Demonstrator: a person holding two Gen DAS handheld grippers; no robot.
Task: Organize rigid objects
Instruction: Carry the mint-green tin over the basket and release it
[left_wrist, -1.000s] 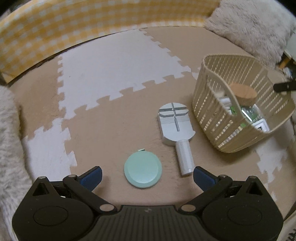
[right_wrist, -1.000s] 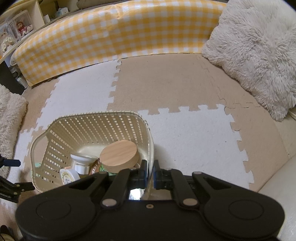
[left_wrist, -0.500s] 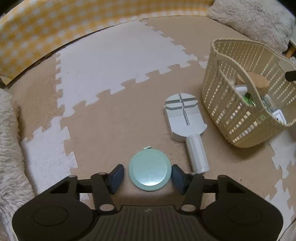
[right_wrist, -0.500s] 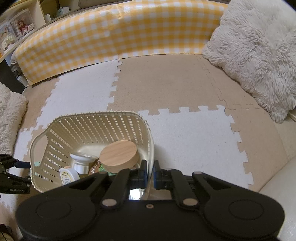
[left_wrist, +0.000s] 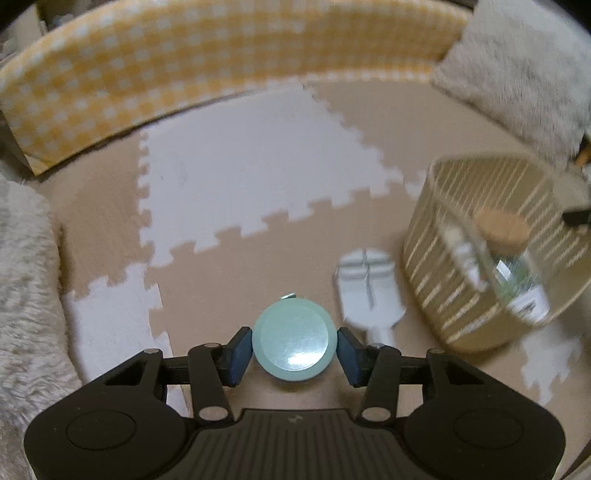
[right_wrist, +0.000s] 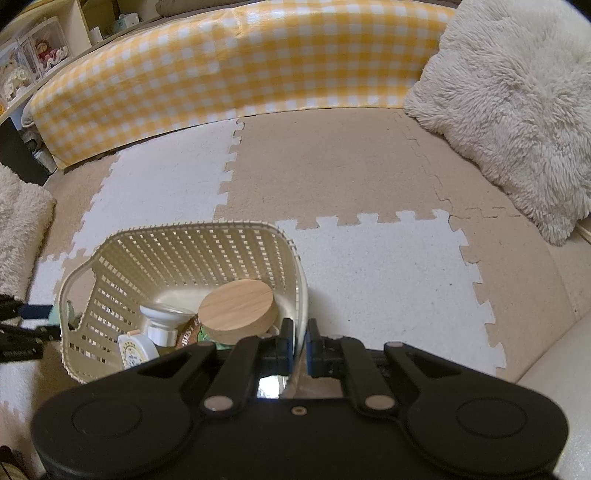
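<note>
open floor: white and tan foam mats (right_wrist: 369, 266) bare beyond and right of the basket | blocked: slatted basket (right_wrist: 177, 254), part full; grey tool (left_wrist: 369, 291) just beside its wall | edges: checked bolster (right_wrist: 236, 74) behind, fluffy cushion (right_wrist: 517, 103) far right

**Disc gripped, tool on mat, basket part-filled**

A mint-green disc (left_wrist: 294, 339) sits face-up between blue pads. The grey tool (left_wrist: 367, 291) lies flat beside the cream slatted basket (right_wrist: 110, 258), which holds a wood-lidded jar (right_wrist: 238, 308).
</note>
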